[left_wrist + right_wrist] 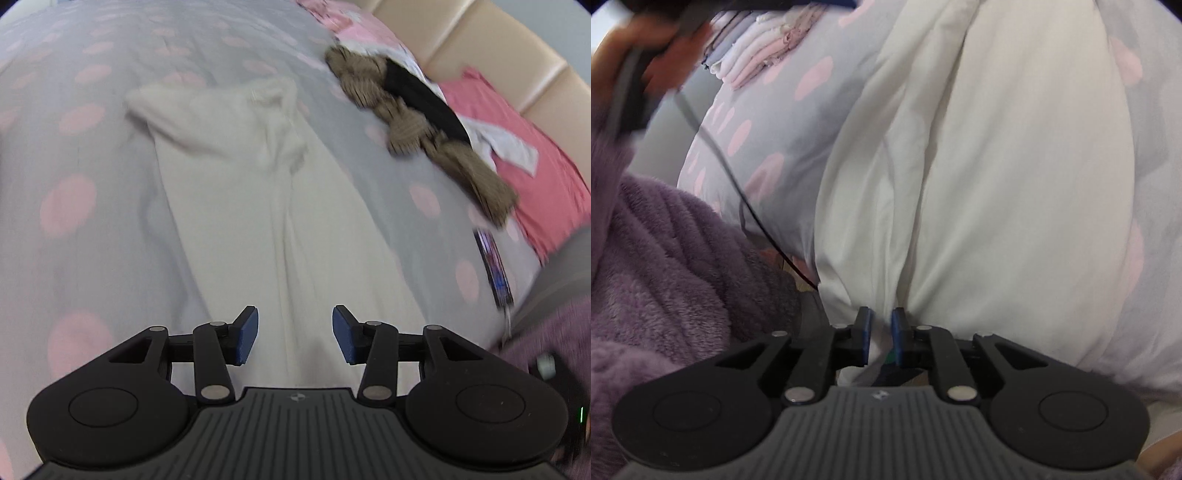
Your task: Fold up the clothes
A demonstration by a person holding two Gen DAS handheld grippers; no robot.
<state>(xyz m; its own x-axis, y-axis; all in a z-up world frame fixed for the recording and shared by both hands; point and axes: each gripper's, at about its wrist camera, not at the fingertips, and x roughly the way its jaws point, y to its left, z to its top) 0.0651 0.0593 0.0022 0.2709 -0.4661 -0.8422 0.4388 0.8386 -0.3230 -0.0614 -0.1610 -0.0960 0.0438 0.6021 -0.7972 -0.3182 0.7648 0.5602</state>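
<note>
A white garment (pixel 258 184) lies stretched lengthwise on the grey, pink-dotted bedspread (pixel 74 129), its bunched far end toward the pillows. My left gripper (pixel 295 334) hovers over the garment's near part, open, with nothing between its blue pads. The picture is blurred. In the right wrist view the same white garment (pixel 1015 166) fills the middle. My right gripper (pixel 881 338) is shut on its near edge: a fold of white cloth sits between the narrow blue pads, and creases run up from there.
A brown knitted piece (pixel 406 122) and a black item (pixel 421 96) lie by a pink pillow (pixel 535 166) under the beige headboard. A dark phone-like object (pixel 495 269) lies at the right. A stack of folded clothes (pixel 757 55), a purple fleece sleeve (pixel 665 258) and a black cable (pixel 738 192) are on the left.
</note>
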